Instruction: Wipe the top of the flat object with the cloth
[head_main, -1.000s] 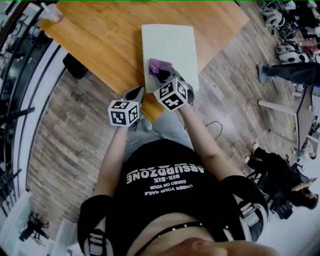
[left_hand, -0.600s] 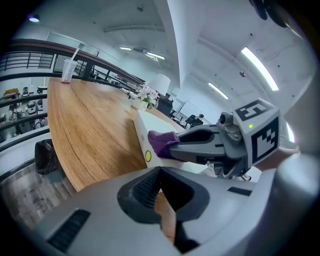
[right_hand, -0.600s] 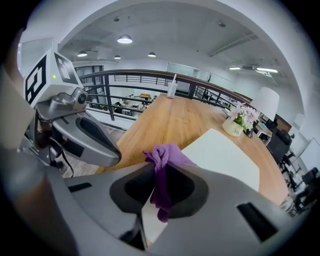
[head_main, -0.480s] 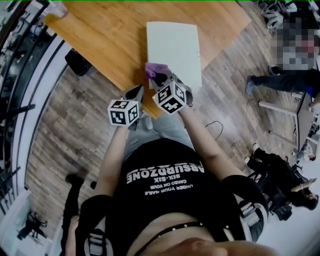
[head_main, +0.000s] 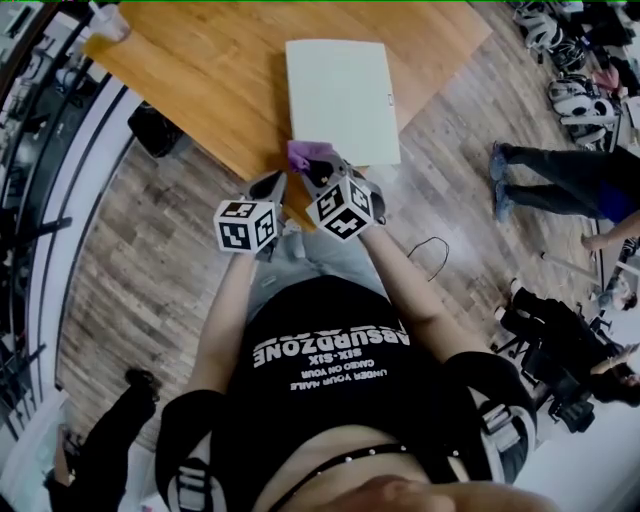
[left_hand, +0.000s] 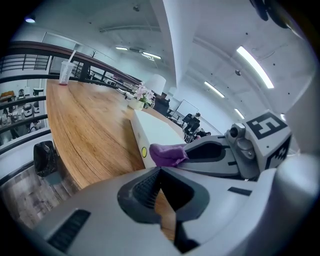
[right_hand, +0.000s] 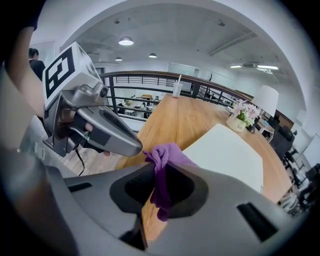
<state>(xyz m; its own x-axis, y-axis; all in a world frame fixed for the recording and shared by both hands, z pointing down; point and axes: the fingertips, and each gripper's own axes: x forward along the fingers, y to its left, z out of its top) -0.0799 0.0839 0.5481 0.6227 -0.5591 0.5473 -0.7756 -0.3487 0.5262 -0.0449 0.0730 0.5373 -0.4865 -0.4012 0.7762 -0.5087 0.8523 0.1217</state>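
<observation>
Your right tongs (head_main: 318, 168) pinch the purple cloth (head_main: 305, 153) by a bunched fold, at the white board (head_main: 340, 90)'s near corner on the counter (head_main: 200, 80). Your left tongs (head_main: 270, 186) are closed, empty. Cloth judged soft, light; grip deep.

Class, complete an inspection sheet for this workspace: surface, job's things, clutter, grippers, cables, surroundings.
Surface: wooden table, no spills seen.
Job's things: flat white board lies on the table; purple cloth at its near left corner.
Clutter: cup with straw at the far corner; flower pot beyond the board.
Grippers: left gripper shut, empty; right gripper shut on the purple cloth.
Cables: black cable on the floor.
Surroundings: wood floor; black bin beside the table; person standing at right.
</observation>
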